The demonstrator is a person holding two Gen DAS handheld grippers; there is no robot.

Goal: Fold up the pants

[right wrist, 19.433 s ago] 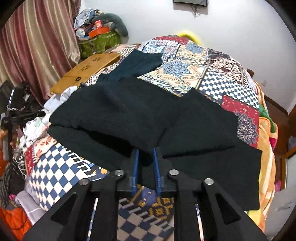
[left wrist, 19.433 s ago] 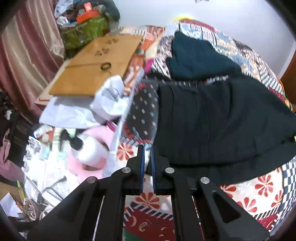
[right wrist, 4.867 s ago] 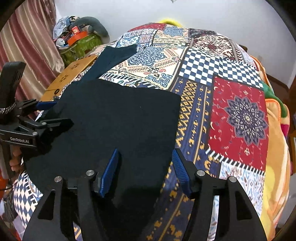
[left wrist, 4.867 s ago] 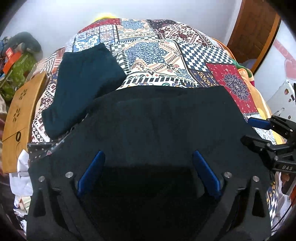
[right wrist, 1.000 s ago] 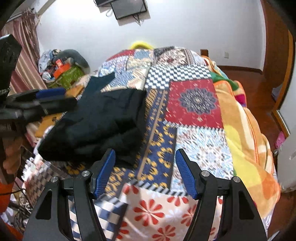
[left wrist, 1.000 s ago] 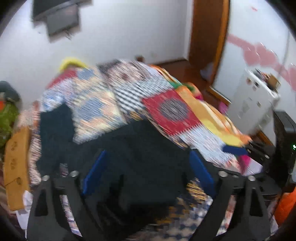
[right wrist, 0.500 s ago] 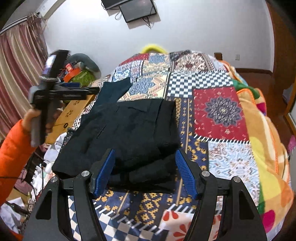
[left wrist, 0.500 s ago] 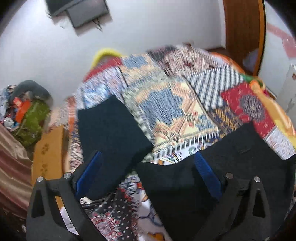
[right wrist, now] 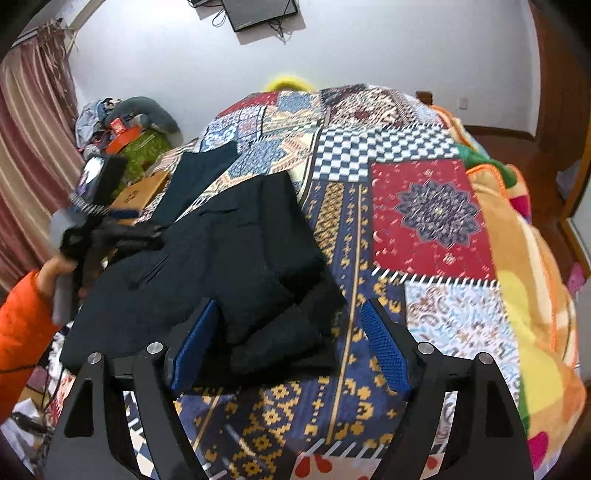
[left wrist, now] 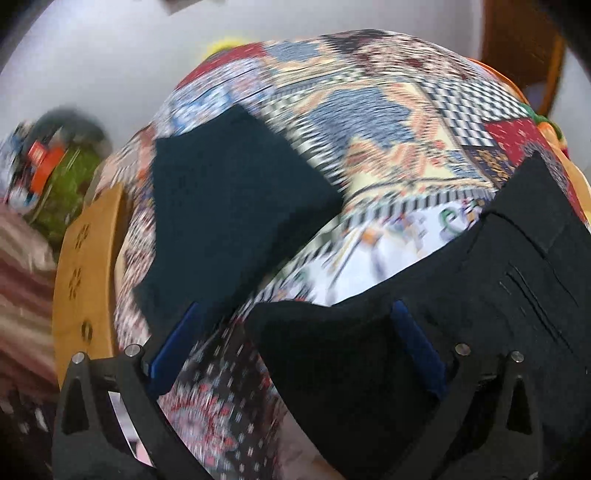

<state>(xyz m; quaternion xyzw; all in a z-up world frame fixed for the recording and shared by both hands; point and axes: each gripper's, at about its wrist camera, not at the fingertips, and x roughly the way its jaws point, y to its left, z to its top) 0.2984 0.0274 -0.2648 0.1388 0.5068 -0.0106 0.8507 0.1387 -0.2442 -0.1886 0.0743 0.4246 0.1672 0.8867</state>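
Note:
The black pants (right wrist: 221, 266) lie folded in a thick bundle on the patchwork bedspread (right wrist: 424, 210), near its left side. In the left wrist view the pants (left wrist: 461, 314) fill the lower right. My left gripper (left wrist: 295, 343) is open and empty, over the pants' near left corner; it also shows in the right wrist view (right wrist: 122, 236), held by a hand in an orange sleeve. My right gripper (right wrist: 288, 347) is open and empty, its fingers astride the bundle's near right corner, above it.
A second folded dark teal garment (left wrist: 229, 199) lies further back on the bed (right wrist: 199, 177). A wooden board (left wrist: 85, 266) lies off the bed's left edge, with clutter (right wrist: 125, 136) and a curtain (right wrist: 33, 147) behind. A screen (right wrist: 258, 11) hangs on the wall.
My left gripper has swung down and closer to the bed, towards the pants' left corner; its view is blurred by motion. My right gripper has moved in closer over the bundle. Both stay open.

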